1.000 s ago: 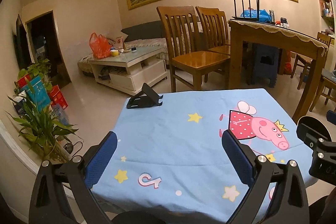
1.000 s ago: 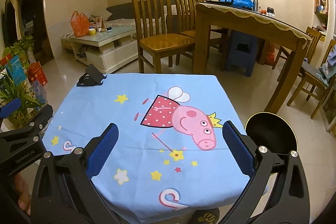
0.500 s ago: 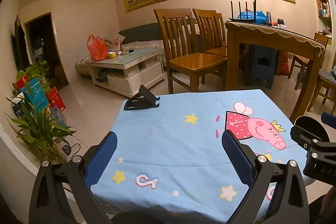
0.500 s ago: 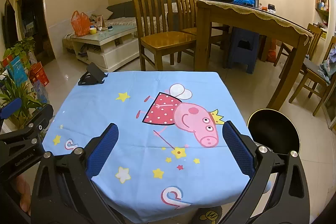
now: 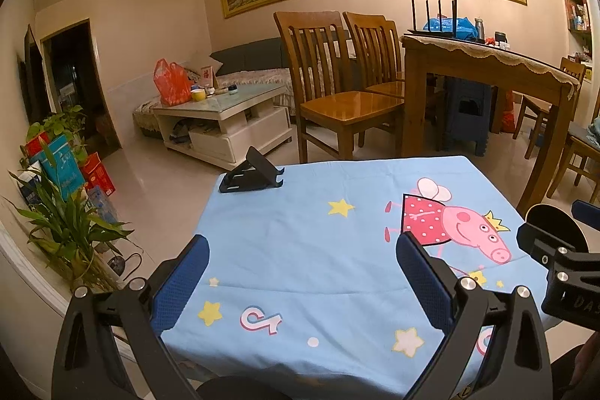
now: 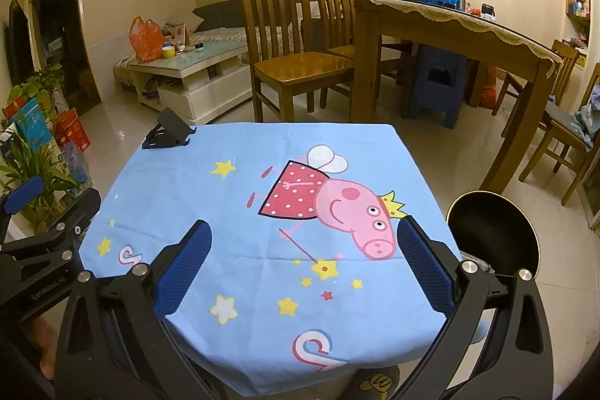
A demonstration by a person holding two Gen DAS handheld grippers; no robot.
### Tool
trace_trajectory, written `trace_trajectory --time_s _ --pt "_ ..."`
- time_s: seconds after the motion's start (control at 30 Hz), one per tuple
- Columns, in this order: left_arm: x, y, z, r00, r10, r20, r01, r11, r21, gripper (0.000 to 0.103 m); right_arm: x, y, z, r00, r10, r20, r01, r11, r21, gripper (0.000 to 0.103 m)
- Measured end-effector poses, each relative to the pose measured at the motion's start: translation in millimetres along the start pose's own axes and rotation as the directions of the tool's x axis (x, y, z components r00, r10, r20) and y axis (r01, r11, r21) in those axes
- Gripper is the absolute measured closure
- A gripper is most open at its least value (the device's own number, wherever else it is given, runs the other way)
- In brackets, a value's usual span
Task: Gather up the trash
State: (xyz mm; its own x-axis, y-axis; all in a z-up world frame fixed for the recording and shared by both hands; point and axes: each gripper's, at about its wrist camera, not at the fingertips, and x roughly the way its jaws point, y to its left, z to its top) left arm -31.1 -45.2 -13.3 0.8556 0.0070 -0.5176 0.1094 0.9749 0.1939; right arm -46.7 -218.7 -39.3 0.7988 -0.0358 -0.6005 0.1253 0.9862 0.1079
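Both grippers back off slightly; no trash is in view.

Left gripper and right gripper hang spread and empty at the bench's near edge. A stand sits at the far-left corner, a bin off the right edge.

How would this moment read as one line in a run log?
left gripper: open, empty | right gripper: open, empty | blue tablecloth: phone stand only | black bin: beside table | trash: none seen
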Motion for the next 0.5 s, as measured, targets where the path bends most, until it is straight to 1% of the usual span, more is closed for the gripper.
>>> trace_trajectory --time_s 0.37,0.5 --pt "2.3 3.2 -1.7 1.000 -0.002 -0.004 0.002 1.000 -0.002 0.007 0.4 0.8 -2.2 1.000 0.002 -0.007 -0.002 1.000 0.003 0.005" --pt "1.3 3.7 -4.2 1.000 0.010 0.010 -0.010 1.000 0.005 0.007 1.7 1.5 -3.0 1.000 0.001 -0.010 -0.001 1.000 0.002 0.005"
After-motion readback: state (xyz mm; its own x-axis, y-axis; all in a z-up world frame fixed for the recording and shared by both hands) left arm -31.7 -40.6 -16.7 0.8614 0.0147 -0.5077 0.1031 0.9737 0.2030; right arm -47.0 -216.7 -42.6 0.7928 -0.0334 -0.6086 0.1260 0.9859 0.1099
